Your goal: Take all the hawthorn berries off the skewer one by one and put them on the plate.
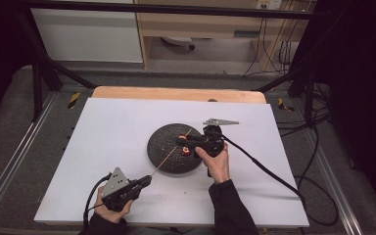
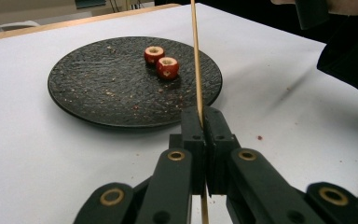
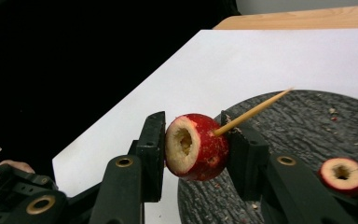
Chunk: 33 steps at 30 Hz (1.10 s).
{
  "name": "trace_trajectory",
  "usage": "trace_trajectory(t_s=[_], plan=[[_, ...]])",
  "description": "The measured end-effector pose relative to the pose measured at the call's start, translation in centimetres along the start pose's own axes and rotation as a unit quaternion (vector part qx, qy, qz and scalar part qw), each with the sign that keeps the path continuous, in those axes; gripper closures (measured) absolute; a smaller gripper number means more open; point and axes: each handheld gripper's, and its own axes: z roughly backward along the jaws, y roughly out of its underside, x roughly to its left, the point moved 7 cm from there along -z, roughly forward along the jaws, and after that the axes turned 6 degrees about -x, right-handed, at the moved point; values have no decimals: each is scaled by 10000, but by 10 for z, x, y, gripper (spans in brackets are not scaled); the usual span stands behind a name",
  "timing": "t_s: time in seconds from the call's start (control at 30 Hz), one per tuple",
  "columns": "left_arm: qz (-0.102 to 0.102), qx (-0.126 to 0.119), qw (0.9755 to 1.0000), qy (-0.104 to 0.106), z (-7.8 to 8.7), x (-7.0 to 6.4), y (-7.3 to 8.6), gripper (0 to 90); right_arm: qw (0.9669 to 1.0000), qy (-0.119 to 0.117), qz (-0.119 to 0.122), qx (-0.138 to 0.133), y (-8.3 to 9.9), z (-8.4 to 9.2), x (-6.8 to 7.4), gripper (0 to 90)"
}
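Where the work turns on alignment, the governing relation is the long axis of the thin wooden skewer (image 1: 169, 155), which runs on a diagonal from the near left of the white counter (image 1: 107, 137) up toward the far right, over the round dark textured plate (image 1: 164, 152). The left tongs (image 2: 204, 122) are fully closed on the blunt lower end of that skewer, near the counter's near edge, holding it slanted upward. The right tongs (image 3: 193, 148) are closed on a cored red fruit (image 3: 196, 147), pads pressing on its two flanks, above the plate's right part. In the right gripper view the skewer's tip projects from the fruit's far side, so the fruit appears to be already threaded, its bore lying along the skewer. Judged from this, the coming move is to slide the fruit down the axis toward the left tongs; any sideways drift could bend the skewer. Two further cored red fruits (image 2: 161, 61) lie on the plate.
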Motion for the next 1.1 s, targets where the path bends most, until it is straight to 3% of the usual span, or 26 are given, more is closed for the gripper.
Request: trace_trajectory(t_s=[0.4, 1.1], plan=[[-12, -43, 10000, -5, 1, 0, -2, 882, 9999, 147, -47, -76, -17, 6, -12, 626], [32, -87, 9999, -57, 5, 3, -2, 882, 9962, 773, -38, -389, -51, 35, -44, 627]])
